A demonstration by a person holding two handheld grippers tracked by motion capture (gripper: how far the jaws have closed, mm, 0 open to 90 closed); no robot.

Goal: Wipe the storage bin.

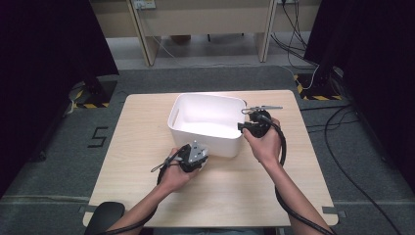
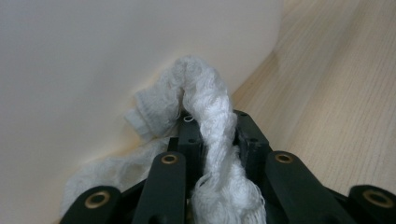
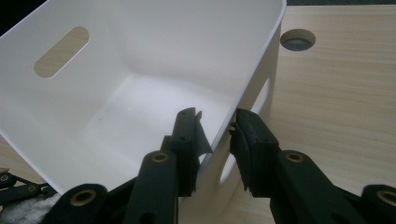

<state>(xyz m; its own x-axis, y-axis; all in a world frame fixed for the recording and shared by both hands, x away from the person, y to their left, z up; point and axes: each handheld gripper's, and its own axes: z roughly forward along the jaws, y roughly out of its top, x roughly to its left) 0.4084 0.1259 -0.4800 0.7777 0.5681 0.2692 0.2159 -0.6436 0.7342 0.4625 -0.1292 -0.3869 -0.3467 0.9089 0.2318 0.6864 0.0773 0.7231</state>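
Where the wooden table (image 1: 147, 161) stands on grey carpet, one white bin (image 1: 208, 125), one white cloth (image 2: 212, 135) and two hand-held grippers are counted. The tabletop is pale, with a fine straight grain, and a round cable port (image 3: 298, 39) is set into it just beyond the bin. Dark curtains are hung at both sides of the room, light wooden furniture legs are seen at the back, and black cables are trailed over the floor at the right.

The bin is seen as a smooth plastic tub with rounded corners and slot handles cut into its end walls; it is placed on the far middle of the table. The cloth is loosely woven and frayed, twisted into a rope-like strand. It is pinched tight in the left gripper (image 2: 215, 140), whose jaws are pressed together on it, and it is held against the outside of the bin's near wall. The bin's right wall is straddled at the rim by the right gripper (image 3: 215, 128), one jaw inside and one outside; whether the pads press on it cannot be told.
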